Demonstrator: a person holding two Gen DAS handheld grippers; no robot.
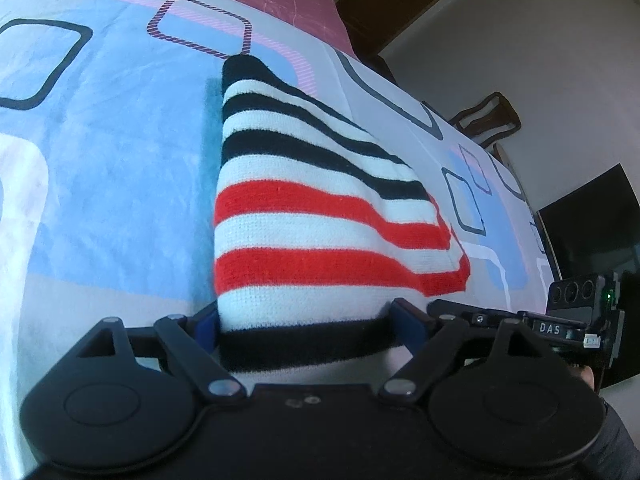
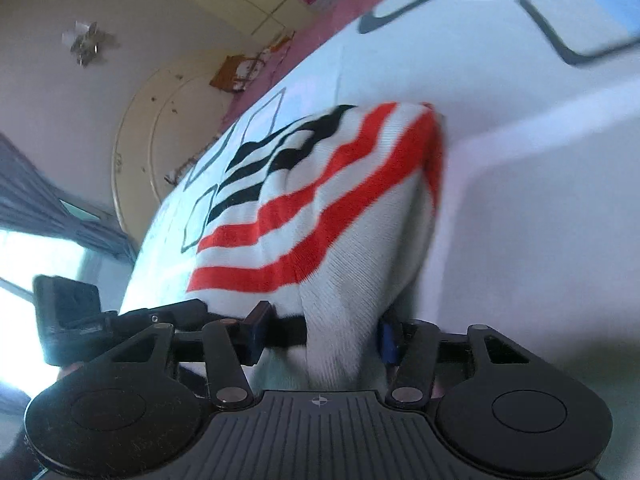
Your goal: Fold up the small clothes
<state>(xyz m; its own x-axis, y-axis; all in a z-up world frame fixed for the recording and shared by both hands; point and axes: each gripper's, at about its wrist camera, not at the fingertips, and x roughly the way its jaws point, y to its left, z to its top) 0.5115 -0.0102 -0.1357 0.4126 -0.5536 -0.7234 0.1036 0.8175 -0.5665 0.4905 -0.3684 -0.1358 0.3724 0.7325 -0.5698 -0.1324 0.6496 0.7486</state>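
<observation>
Between the left gripper's pads the striped garment's black hem is clamped; beside it, the right gripper is clenched on bunched fabric. Off the bedsheet the garment is lifted; uneven tension could skew the fold.

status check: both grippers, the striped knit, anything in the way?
Left gripper: striped knit between jaws, grip unclear. Right gripper: white fold between jaws, contact unclear. Knit on patterned bedsheet. Nothing in the way.
</observation>
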